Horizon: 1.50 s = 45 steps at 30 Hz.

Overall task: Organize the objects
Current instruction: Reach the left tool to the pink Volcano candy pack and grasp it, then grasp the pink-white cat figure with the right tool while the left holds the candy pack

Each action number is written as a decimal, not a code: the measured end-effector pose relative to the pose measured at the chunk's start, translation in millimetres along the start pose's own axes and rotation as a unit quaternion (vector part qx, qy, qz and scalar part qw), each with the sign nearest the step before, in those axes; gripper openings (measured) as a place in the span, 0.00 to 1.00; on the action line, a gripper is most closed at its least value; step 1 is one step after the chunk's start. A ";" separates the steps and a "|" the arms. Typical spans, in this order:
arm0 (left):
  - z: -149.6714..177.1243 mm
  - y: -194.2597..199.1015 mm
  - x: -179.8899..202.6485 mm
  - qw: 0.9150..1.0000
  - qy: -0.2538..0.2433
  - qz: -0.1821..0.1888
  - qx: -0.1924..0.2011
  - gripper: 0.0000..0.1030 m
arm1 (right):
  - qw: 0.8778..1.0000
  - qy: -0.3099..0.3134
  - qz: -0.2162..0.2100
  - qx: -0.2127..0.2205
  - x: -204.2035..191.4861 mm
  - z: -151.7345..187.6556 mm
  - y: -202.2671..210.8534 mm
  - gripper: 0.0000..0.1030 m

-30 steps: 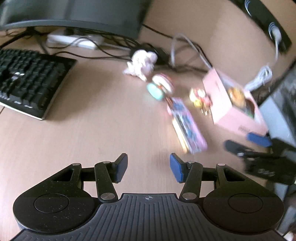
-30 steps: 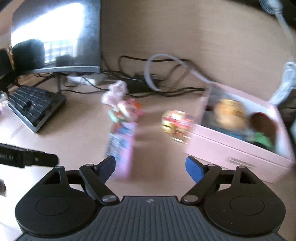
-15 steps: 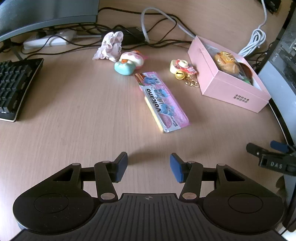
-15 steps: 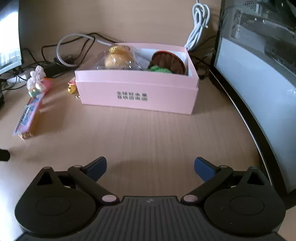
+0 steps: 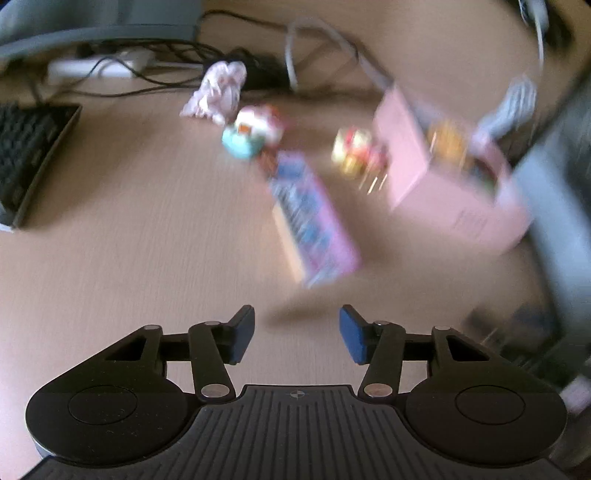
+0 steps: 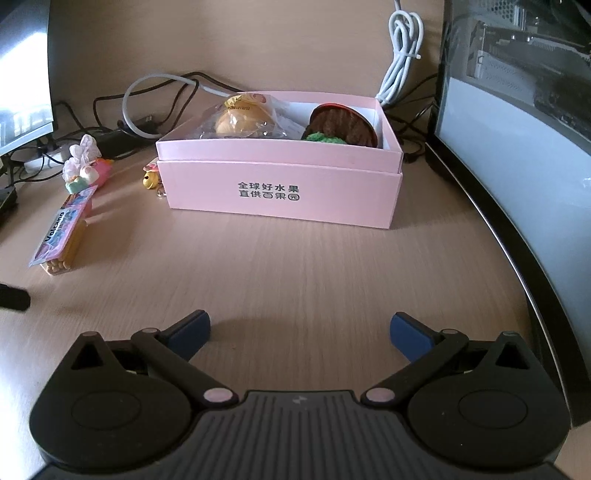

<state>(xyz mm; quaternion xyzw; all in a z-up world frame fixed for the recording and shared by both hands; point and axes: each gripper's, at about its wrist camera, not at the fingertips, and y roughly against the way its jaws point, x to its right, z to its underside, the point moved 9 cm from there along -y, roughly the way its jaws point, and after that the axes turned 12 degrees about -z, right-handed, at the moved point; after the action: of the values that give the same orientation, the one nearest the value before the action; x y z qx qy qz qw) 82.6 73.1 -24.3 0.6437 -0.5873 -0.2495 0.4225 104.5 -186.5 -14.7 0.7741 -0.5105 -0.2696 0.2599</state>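
Observation:
The pink open box (image 6: 280, 195) stands right ahead of my right gripper (image 6: 300, 319), which is open and empty a short way in front of it. Inside lie a wrapped bun-like toy (image 6: 240, 118) and a brown round piece with green (image 6: 343, 125). Left of the box are a yellow bell keychain (image 6: 151, 177), a small figurine (image 6: 83, 173) and a pink snack pack (image 6: 62, 225). The left wrist view is blurred. There my left gripper (image 5: 297, 317) is open with nothing in it, just short of the snack pack (image 5: 310, 218). The figurine (image 5: 251, 133), keychain (image 5: 354, 151) and box (image 5: 443, 192) lie beyond.
A black keyboard (image 5: 26, 155) lies at the left, with a monitor foot (image 5: 92, 22), a power strip (image 5: 92, 68) and tangled cables (image 5: 258, 74) along the back. A crumpled pink-white cloth item (image 5: 218, 88) sits near them. A computer case (image 6: 517, 110) walls the right side, beside a coiled white cable (image 6: 400, 55).
The right view has swung from the toys round to face the pink box, and its jaws have spread wider. The left view shifted slightly and is now blurred.

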 end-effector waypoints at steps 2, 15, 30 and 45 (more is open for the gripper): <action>-20.1 7.2 3.7 0.999 0.025 0.002 0.032 0.54 | 1.000 0.000 0.000 0.002 0.2 0.0 0.1 1.00; -71.0 -54.9 38.7 0.990 -0.039 -0.130 0.044 0.54 | 1.000 -0.002 0.000 0.003 -0.2 0.0 0.4 1.00; -52.6 -51.2 25.6 0.993 -0.035 -0.105 0.033 0.54 | 1.000 -0.001 -0.002 0.003 -0.7 0.0 0.1 1.00; -48.7 -60.8 23.2 0.994 -0.042 -0.090 0.041 0.47 | 1.000 -0.001 -0.001 -0.009 -0.8 -2.7 -1.3 1.00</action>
<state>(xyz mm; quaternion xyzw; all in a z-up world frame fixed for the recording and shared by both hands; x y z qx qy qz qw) 159.9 60.0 -45.8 0.6996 -0.5542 -0.2886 0.3465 106.9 -185.0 -13.6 0.7721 -0.5073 -0.2753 0.2658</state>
